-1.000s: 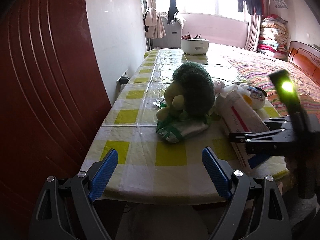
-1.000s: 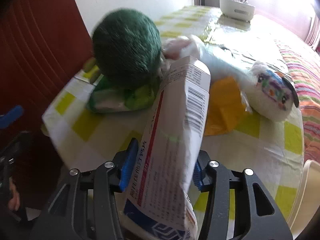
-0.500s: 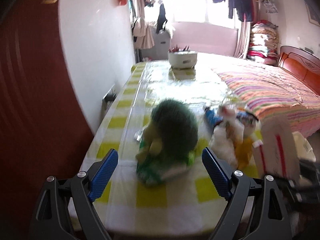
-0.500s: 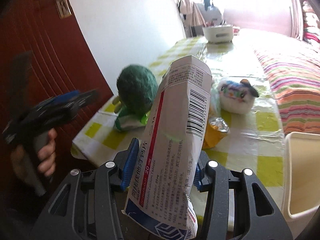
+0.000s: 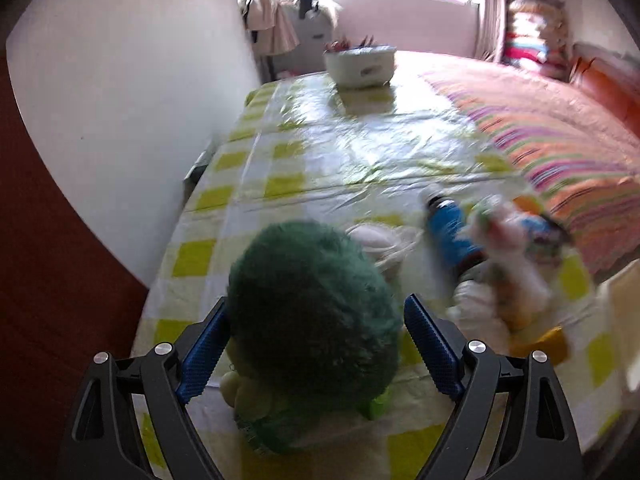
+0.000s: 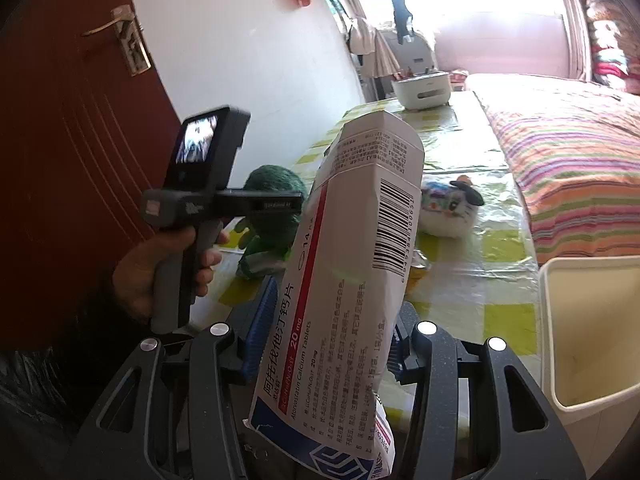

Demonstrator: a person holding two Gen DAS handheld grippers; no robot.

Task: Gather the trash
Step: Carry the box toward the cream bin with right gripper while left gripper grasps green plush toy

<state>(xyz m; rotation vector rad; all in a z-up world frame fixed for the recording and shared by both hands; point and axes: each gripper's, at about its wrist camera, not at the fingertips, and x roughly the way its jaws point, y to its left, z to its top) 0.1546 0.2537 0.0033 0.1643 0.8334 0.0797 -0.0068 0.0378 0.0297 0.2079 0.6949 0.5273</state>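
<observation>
My right gripper (image 6: 326, 336) is shut on a white medicine box (image 6: 352, 264) with a red stripe and a barcode, held upright off the table. My left gripper (image 5: 316, 344) is open, its blue fingers (image 5: 428, 344) on either side of a green plush toy (image 5: 312, 328) that lies on a green-and-white packet (image 5: 256, 432) at the table's near end; whether they touch it I cannot tell. In the right wrist view the left gripper's body (image 6: 200, 204) hovers over the same toy (image 6: 272, 208). An orange wrapper (image 5: 540, 344) lies at the right.
A cream bin (image 6: 592, 328) stands at the table's right edge. A white plush with a painted face (image 6: 448, 208) and a blue bottle (image 5: 452, 232) lie on the yellow-checked tablecloth (image 5: 320, 160). A white pot (image 5: 360, 64) stands at the far end. A striped bed is at the right.
My left gripper has moved forward and down until its fingers straddle the green plush toy. My right gripper has lifted the medicine box up and back from the table, toward the bin side.
</observation>
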